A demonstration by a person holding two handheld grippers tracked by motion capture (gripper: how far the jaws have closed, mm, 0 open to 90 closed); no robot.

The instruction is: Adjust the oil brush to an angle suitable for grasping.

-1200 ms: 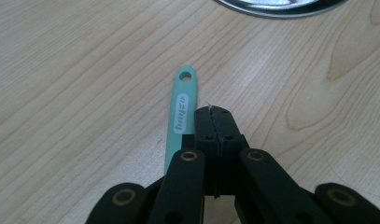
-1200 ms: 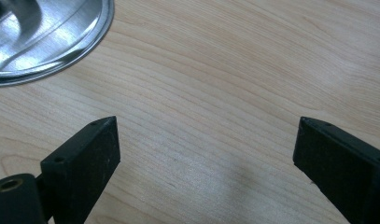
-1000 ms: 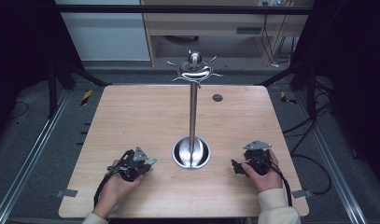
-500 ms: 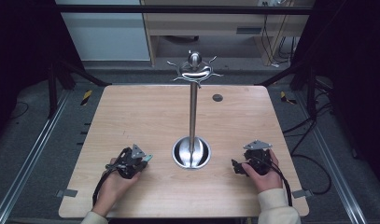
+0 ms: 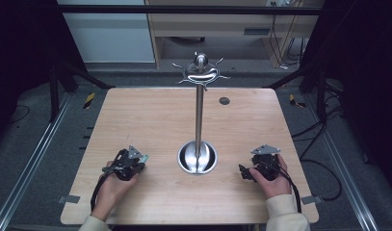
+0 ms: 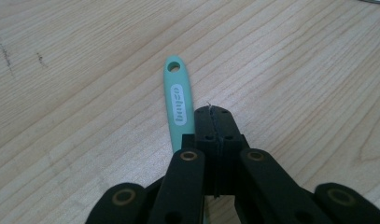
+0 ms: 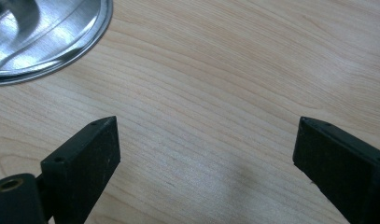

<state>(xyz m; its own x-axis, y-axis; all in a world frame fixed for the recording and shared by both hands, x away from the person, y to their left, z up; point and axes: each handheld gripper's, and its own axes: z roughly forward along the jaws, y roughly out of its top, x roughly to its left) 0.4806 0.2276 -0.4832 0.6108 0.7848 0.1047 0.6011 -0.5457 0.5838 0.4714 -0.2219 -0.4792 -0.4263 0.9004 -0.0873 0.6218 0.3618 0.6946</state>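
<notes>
A teal utensil handle (image 6: 177, 98) with a hanging hole and a white label lies flat on the wooden table (image 6: 75, 116). It runs under the left side of my left gripper (image 6: 214, 112), whose jaws are pressed together with nothing visible between them. I cannot tell whether they touch the handle. From above, the left gripper (image 5: 140, 160) sits near the front left, with the teal tip (image 5: 144, 158) beside it. My right gripper (image 7: 204, 135) stands open over bare wood at the front right (image 5: 243, 171).
A steel stand rises from a round dish base (image 5: 197, 159) at the table's front middle, with a thin pole (image 5: 199, 115) and curled hooks at its top (image 5: 199, 73). Its base rim (image 7: 47, 37) lies just up and left of the right jaws. A small dark hole (image 5: 224, 100) marks the far side.
The left hand and gripper have edged slightly left and away from the front edge. The right hand has stayed still.
</notes>
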